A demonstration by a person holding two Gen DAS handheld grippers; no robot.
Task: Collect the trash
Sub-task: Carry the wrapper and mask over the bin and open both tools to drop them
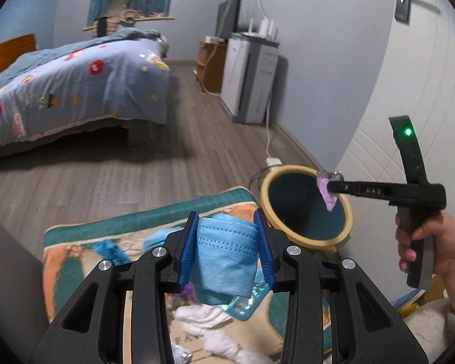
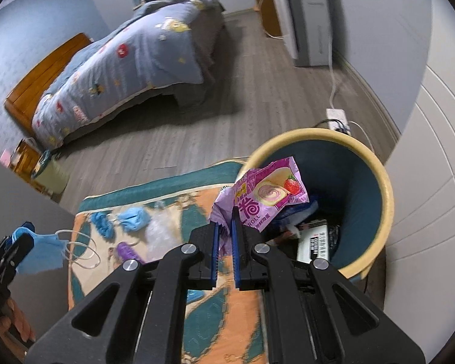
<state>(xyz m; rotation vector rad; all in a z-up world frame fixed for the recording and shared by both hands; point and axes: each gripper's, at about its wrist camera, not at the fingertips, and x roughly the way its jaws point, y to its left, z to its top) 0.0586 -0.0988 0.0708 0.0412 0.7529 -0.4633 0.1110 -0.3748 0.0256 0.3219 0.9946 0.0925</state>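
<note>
My left gripper is shut on a folded blue face mask, held above the patterned rug. In the right wrist view the mask hangs at the left edge with its ear loops dangling. My right gripper is shut on a pink snack wrapper and holds it over the rim of the yellow-rimmed, teal-lined trash bin. In the left wrist view the wrapper hangs over the bin. The bin holds a white box and dark wrappers.
On the rug lie crumpled blue masks, a clear plastic bag, a purple piece and white tissues. A bed stands at the left, a white cabinet by the wall, a power strip behind the bin.
</note>
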